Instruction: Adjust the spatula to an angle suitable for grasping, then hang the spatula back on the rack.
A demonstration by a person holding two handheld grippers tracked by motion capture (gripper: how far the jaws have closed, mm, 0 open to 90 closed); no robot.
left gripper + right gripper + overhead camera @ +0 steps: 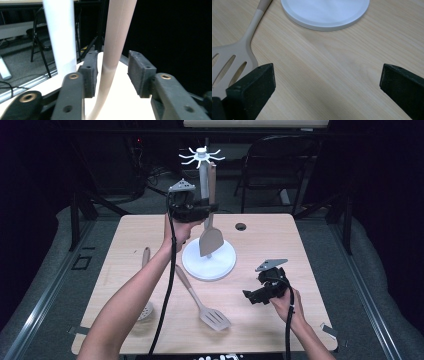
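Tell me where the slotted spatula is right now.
The slotted spatula lies flat on the table in the high view, front of centre, just before the stand's white base, between the spoon and the right gripper.

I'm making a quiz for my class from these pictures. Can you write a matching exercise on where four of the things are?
Things:
1. slotted turner
2. solid turner
3. left hand-held gripper
4. right hand-held gripper

Places:
A. raised beside the rack's white pole
B. flat on the table
C. low over the table, jaws wide apart
D. upright over the rack's round base

Pairs: 1-B, 2-D, 3-A, 4-C
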